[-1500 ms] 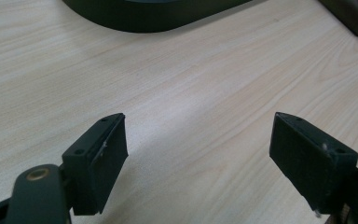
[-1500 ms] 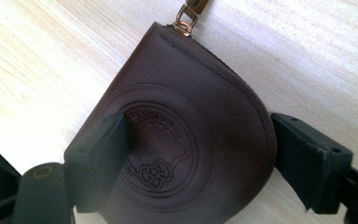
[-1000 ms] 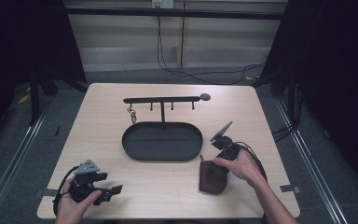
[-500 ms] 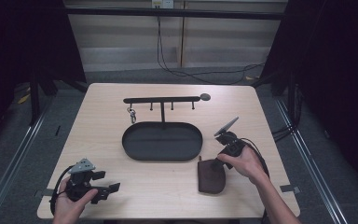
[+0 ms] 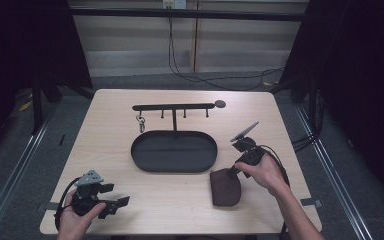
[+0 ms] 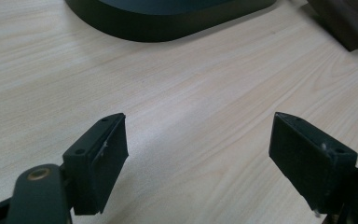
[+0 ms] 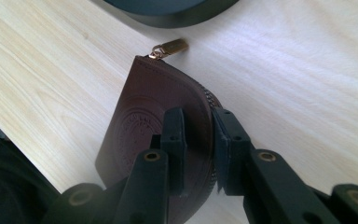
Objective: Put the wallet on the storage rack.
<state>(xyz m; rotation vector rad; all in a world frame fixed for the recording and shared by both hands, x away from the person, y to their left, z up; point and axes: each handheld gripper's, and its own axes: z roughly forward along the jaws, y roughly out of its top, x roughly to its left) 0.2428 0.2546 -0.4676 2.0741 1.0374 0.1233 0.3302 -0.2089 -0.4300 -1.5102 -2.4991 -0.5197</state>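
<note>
My right gripper (image 7: 198,154) has just closed, pinching the brown pouch (image 7: 144,126) (zipper edge); left gripper (image 6: 214,158) spread.

A pale wood-grain surface (image 5: 105,150) with rounded corners sits in the middle of the room, lit evenly from above, its light top bright against the dim surroundings. Beneath it lies a grey floor (image 5: 25,185), and metal rails (image 5: 15,180) run along the floor on both sides of the surface. Dark curtains (image 5: 25,45) hang at the left, and more dark drapery (image 5: 360,75) closes off the right. Straight ahead stands a light panelled wall (image 5: 130,45), crossed near its top by a black horizontal bar (image 5: 130,10). Black cables (image 5: 175,60) drop down that wall and trail across the floor behind the surface.
</note>
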